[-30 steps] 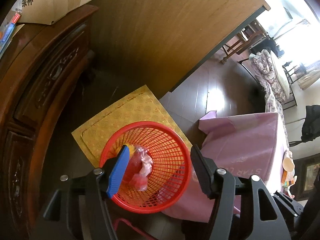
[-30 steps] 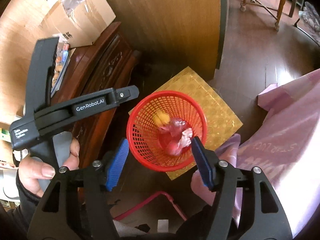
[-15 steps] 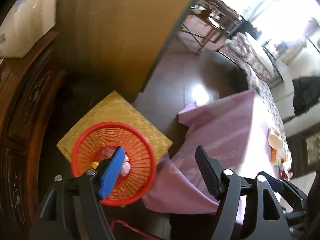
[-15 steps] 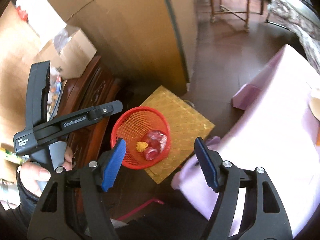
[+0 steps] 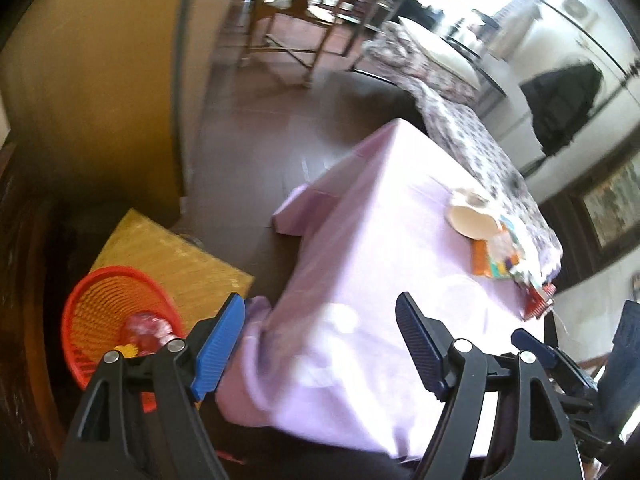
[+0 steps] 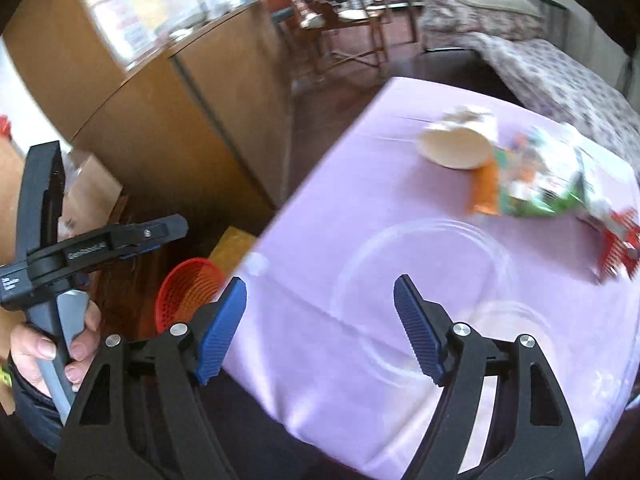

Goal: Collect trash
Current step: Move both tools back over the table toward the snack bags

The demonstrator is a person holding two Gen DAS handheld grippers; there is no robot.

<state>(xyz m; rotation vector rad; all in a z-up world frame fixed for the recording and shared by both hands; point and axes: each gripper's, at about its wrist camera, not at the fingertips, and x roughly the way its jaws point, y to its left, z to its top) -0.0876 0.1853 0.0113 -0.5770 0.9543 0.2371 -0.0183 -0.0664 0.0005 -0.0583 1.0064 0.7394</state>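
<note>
A red mesh basket point(image 5: 108, 308) stands on the floor at lower left with pink and yellow wrappers point(image 5: 146, 330) in it; it also shows in the right wrist view point(image 6: 188, 292). On the pink tablecloth point(image 6: 340, 248) lie a tipped paper cup point(image 6: 456, 146), a colourful snack packet point(image 6: 540, 184) and a red wrapper point(image 6: 618, 252). The cup point(image 5: 474, 220) and the packet point(image 5: 498, 262) also show in the left wrist view. My left gripper point(image 5: 320, 344) is open and empty above the table's near corner. My right gripper point(image 6: 320, 328) is open and empty over the table's near edge.
A yellow mat point(image 5: 172, 260) lies under the basket. A dark wooden cabinet point(image 6: 120, 272) with a cardboard box point(image 6: 88, 192) is at the left, a wood panel wall point(image 6: 180, 120) behind. Chairs point(image 6: 340, 12) and a floral-covered table point(image 6: 560, 76) stand beyond. A clear plate point(image 6: 424, 284) lies on the cloth.
Both grippers have swung up and to the right, away from the basket and toward the table top. The trash on the table has come into view. Both stay open and empty.
</note>
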